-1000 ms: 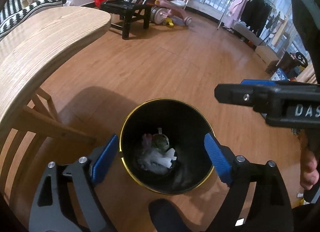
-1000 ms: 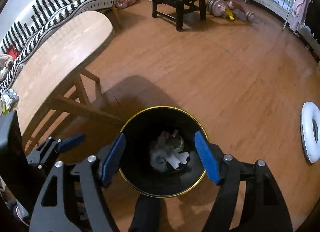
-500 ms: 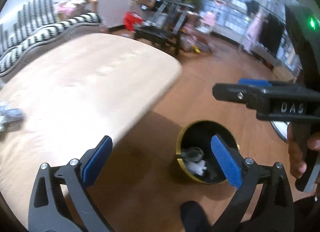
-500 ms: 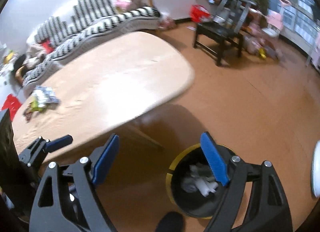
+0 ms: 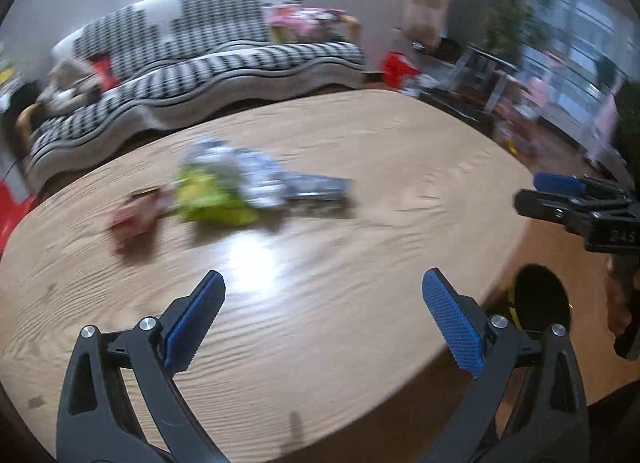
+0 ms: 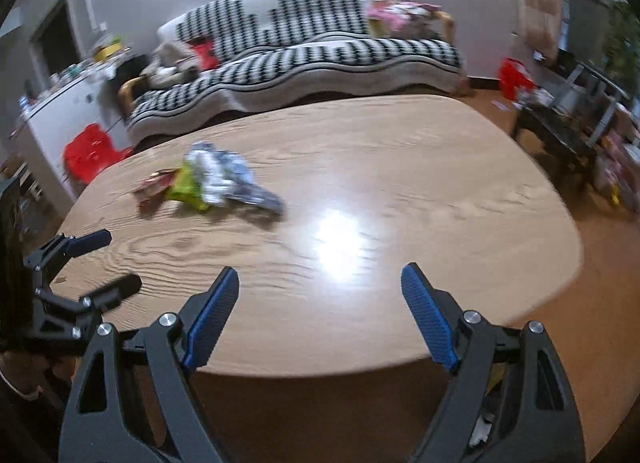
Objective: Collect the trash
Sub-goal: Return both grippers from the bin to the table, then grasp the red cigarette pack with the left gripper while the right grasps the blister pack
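While both views are smeared by motion, the layout reads clearly enough: a wide wooden tabotopWhile both views are smeared by motion, the layout reads clearly: the tabletop (image 5: 400, 151) fills most of each view, and the black bin (image 5: 540, 299) stands on the floor just past its near right edge. The trash (image 5: 224, 191) lies toward the far left edge, well apart from both tools. It looks like a loose pile of wrappers: a silver one (image 5: 260, 175), a green packet (image 5: 212, 203) and a small red one (image 5: 134, 215), touching or overlapping.

These should be light, thin and crinkly, slippery on smooth wood, and apt to slide away if nudged. A pinch on a raised, crumpled fold would likely hold better than one on a flat edge.

The left tool (image 5: 320, 275) and right tool (image 6: 320, 269) have just been opening; both stand spread wide, with nothing between them.
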Action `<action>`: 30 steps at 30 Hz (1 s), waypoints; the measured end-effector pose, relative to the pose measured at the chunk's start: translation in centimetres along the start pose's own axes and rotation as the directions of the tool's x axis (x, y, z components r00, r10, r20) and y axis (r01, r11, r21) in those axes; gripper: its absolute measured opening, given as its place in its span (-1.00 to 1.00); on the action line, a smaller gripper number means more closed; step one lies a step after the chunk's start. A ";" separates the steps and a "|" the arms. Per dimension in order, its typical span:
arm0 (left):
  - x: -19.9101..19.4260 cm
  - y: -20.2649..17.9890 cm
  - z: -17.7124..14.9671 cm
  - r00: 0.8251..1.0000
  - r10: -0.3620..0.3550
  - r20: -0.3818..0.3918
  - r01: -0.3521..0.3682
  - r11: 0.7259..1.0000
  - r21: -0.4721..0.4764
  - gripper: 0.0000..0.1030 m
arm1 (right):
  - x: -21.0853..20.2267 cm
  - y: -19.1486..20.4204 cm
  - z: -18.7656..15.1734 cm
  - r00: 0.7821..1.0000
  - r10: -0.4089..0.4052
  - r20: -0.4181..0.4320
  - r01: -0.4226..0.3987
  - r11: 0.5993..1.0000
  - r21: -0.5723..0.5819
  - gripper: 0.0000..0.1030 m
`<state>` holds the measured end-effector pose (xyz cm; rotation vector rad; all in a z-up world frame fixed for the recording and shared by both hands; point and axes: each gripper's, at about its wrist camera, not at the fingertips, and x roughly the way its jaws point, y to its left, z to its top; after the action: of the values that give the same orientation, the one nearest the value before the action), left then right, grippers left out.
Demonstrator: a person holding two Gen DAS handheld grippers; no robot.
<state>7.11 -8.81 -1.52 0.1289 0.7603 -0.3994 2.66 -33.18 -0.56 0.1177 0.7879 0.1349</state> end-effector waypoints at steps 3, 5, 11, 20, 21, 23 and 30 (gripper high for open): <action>-0.9 3.6 -0.5 0.999 0.040 0.000 -0.040 0.998 -0.058 0.87 | 1.6 3.0 0.7 0.999 0.031 -0.010 -0.032 0.999 -0.041 0.57; -1.4 5.7 -0.9 0.998 0.059 -0.003 -0.059 0.995 -0.086 0.87 | 2.9 5.0 1.1 0.999 0.045 -0.022 -0.047 0.996 -0.076 0.57; -1.2 10.2 -1.8 0.994 0.100 -0.031 -0.104 0.986 -0.130 0.87 | 7.2 7.9 1.7 0.996 0.050 -0.074 -0.061 0.985 -0.163 0.59; 4.5 14.9 0.3 0.983 0.158 -0.092 -0.167 0.982 -0.092 0.87 | 14.9 6.7 3.9 0.990 -0.014 -0.141 -0.026 0.960 -0.278 0.59; 5.3 15.8 0.7 0.982 0.157 -0.101 -0.166 0.982 -0.093 0.87 | 15.7 6.5 4.2 0.989 -0.010 -0.149 -0.033 0.960 -0.278 0.59; 7.1 17.3 1.5 0.980 0.158 -0.118 -0.170 0.981 -0.098 0.87 | 17.4 5.9 5.0 0.986 -0.005 -0.166 -0.043 0.957 -0.287 0.59; 12.1 20.0 3.6 0.984 0.099 -0.149 -0.114 0.988 -0.099 0.87 | 22.0 5.8 7.0 0.970 0.040 -0.239 -0.124 0.930 -0.347 0.59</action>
<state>25.28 4.91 -7.87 0.0976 0.9116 -0.2482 22.55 -24.27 -10.07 -0.2175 0.9757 0.3761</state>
